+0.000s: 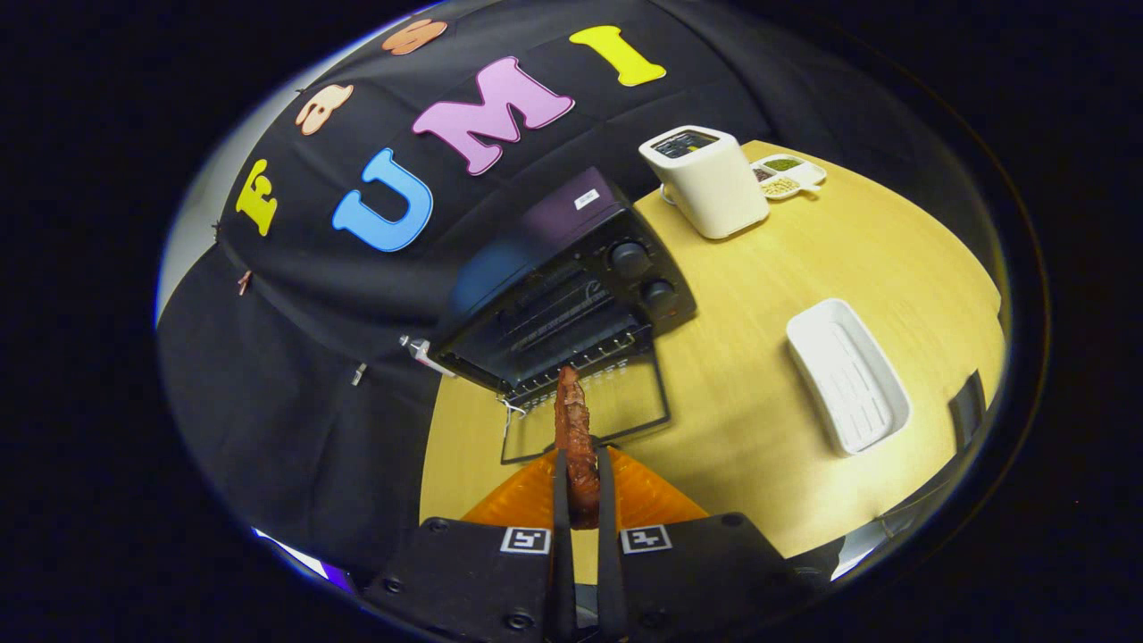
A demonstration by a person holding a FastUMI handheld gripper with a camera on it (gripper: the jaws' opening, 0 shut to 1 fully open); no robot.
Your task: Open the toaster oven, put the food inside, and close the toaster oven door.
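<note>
Gripper (579, 464) clamped on reddish strip of food (576, 438), tip at toaster oven (571, 295) mouth, 12 o'clock. Glass door (625, 406) dropped flat on wooden table (759, 375), open room beside it. White tray (846, 375) at 2 o'clock, well apart; white appliance (710, 179) and small dish (786, 175) beyond, 1 o'clock.

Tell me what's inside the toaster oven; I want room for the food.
Through the open door, the toaster oven shows wire racks; its depths are dark. The gripper holds the reddish food just outside.
</note>
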